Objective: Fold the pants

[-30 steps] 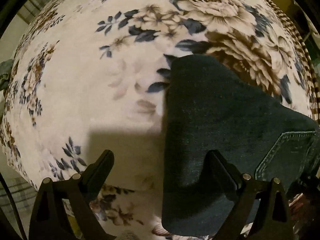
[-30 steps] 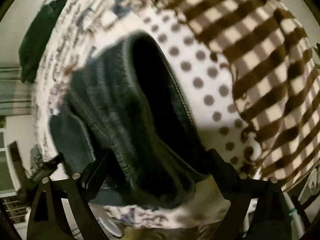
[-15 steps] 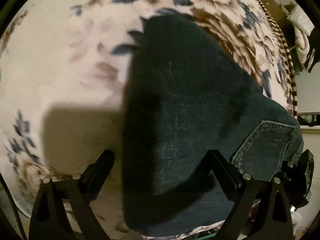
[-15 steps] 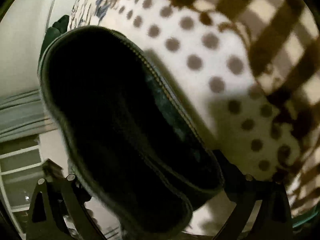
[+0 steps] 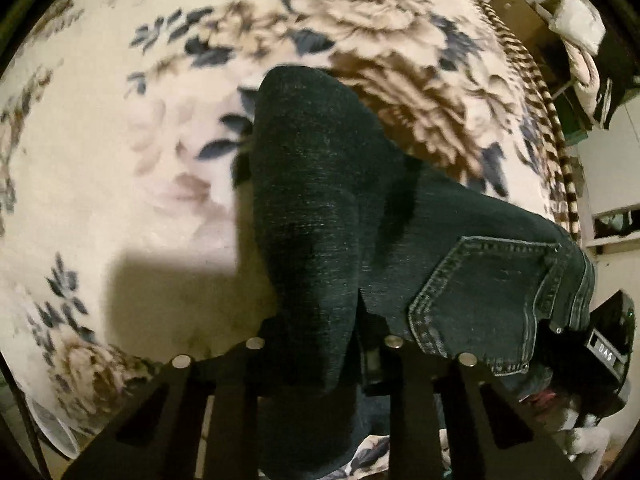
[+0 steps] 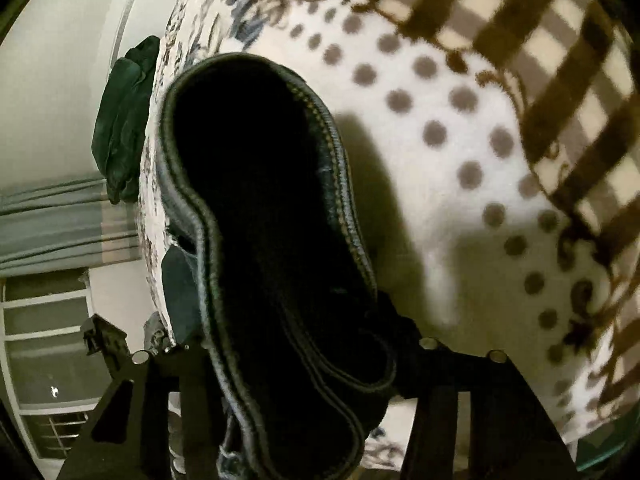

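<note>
Both grippers, left [image 5: 320,344] and right [image 6: 280,344], have just clamped their fingers on the pants [image 5: 320,208] at lower centre; lifting can begin.

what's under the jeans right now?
The jeans hang pinched in the left gripper and right gripper above the floral blanket, which shows around them. The polka-dot blanket lies past the waistband. The bedding directly beneath is covered.
</note>
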The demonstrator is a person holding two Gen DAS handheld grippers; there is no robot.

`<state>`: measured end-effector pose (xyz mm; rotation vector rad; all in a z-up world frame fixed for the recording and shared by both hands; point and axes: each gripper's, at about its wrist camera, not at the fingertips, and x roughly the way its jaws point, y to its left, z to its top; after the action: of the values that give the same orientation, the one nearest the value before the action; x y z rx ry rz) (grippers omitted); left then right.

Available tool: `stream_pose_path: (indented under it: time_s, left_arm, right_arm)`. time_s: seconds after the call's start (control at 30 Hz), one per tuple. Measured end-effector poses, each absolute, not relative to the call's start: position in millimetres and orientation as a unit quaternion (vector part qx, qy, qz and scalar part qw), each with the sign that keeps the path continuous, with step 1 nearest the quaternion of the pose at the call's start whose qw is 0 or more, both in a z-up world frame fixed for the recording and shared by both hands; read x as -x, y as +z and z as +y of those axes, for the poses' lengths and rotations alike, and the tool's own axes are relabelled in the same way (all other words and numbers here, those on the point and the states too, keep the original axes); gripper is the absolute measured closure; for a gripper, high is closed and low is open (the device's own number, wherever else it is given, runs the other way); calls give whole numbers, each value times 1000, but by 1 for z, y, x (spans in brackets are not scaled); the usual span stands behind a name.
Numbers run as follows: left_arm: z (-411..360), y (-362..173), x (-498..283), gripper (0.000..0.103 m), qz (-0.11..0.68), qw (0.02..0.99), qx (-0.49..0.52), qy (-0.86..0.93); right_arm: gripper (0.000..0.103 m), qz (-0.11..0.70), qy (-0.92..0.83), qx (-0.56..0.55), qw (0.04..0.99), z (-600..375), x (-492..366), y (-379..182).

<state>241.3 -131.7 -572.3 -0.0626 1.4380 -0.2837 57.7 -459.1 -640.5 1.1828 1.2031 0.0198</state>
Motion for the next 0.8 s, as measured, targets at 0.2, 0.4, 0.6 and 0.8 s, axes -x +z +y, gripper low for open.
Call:
stream_pose_path:
  time_s: [0.2,0.4,0.6,0.8]
  left_arm:
    - [-136,-542,-241,87,637,759,4,-133]
    - [-127,-502,-254,87,614,779,15,-128]
    - [-117,-471,-288,87,588,800,24,-118]
    - [-98,-460,-354,87,569,813,25,-119]
  right_arm:
    - [58,531,28,-504,680,-456,-64,-601]
    - [58,514,58,-497,697,-451,-84,-554]
    - [58,498,83,-487,713,-439,-137,-514]
    - [58,484,94,-473,731,-412,-218,-493]
